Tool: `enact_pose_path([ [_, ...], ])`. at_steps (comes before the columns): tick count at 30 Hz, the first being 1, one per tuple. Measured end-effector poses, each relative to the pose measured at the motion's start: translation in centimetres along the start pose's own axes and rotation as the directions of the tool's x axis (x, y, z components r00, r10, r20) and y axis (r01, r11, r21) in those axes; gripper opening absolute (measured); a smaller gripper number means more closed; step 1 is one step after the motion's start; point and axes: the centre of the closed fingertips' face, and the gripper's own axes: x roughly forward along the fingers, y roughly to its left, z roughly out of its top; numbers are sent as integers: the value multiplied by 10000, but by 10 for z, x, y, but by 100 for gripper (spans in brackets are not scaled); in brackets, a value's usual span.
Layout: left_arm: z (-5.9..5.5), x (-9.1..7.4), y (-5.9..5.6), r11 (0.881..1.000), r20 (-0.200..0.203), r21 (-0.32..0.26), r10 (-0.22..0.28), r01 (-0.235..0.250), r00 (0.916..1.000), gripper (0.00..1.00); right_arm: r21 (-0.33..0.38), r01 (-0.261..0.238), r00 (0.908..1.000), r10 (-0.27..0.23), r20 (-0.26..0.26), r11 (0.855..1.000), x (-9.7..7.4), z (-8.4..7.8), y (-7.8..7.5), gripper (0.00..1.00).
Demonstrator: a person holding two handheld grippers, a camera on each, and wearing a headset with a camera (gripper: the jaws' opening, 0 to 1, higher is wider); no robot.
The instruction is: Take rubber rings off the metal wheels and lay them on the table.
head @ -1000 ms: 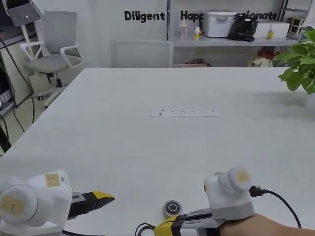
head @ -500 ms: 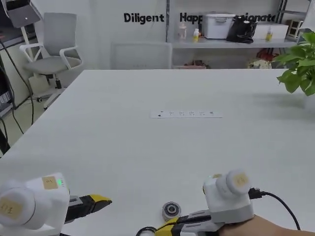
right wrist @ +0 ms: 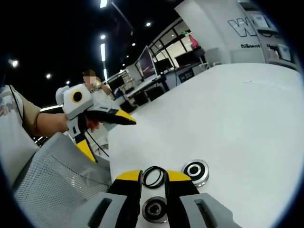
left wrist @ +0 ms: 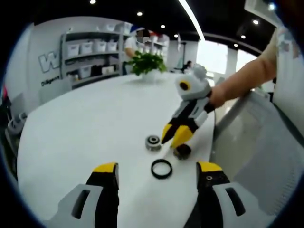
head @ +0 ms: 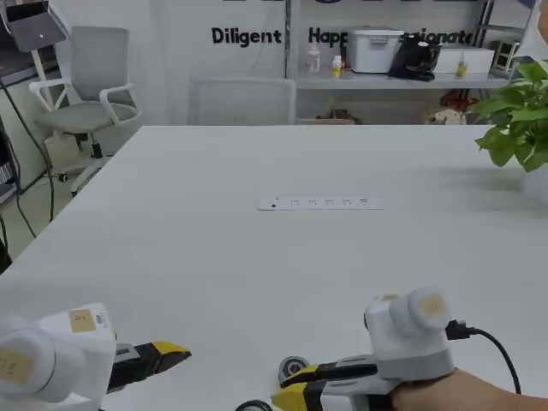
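My right gripper (right wrist: 153, 178) has its jaws close together around a dark rubber-ringed wheel (right wrist: 155, 209) low on the table. From the left gripper view that wheel (left wrist: 182, 151) sits right under the right gripper's (left wrist: 175, 138) yellow tips. A loose black rubber ring (left wrist: 162, 168) lies flat just ahead of my left gripper (left wrist: 157, 168), which is open and holds nothing. A bare metal wheel (left wrist: 153, 142) rests beside it. In the head view the bare wheel (head: 293, 370) lies at the near edge between the left gripper (head: 171, 354) and the right gripper (head: 287, 396).
A white power strip (head: 318, 204) lies mid-table. A potted plant (head: 518, 116) stands at the far right edge. Grey chairs (head: 86, 81) and shelves stand beyond the table. A mesh chair back (right wrist: 61, 185) is close to the table's near edge.
The head view has tilted, shifting the scene down slightly. The right gripper has edged a little forward. The left gripper, ring and bare wheel stay put.
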Motion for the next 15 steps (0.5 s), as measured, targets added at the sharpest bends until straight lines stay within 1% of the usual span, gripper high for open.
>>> enact_pose_path([
  [6, 4, -2, 1, 10000, 119, -4, 21, -21, 9999, 67, -484, 73, 9999, -66, 146, 9988, -10, 9, 5, 22],
  [10, 5, -3, 2, 10000, 189, 4, 27, -27, 9998, 67, -896, 183, 9994, -157, 301, 9958, -20, 16, 9, 26],
  [13, 7, -4, 1, 10000, 222, 20, 25, -25, 9998, 68, -1072, 310, 9990, -273, 359, 9938, -28, 18, 9, 31],
  [15, 7, -5, 2, 10000, 232, 55, 29, -31, 9997, 68, -1302, 523, 9983, -484, 326, 9901, -36, 17, 8, 36],
])
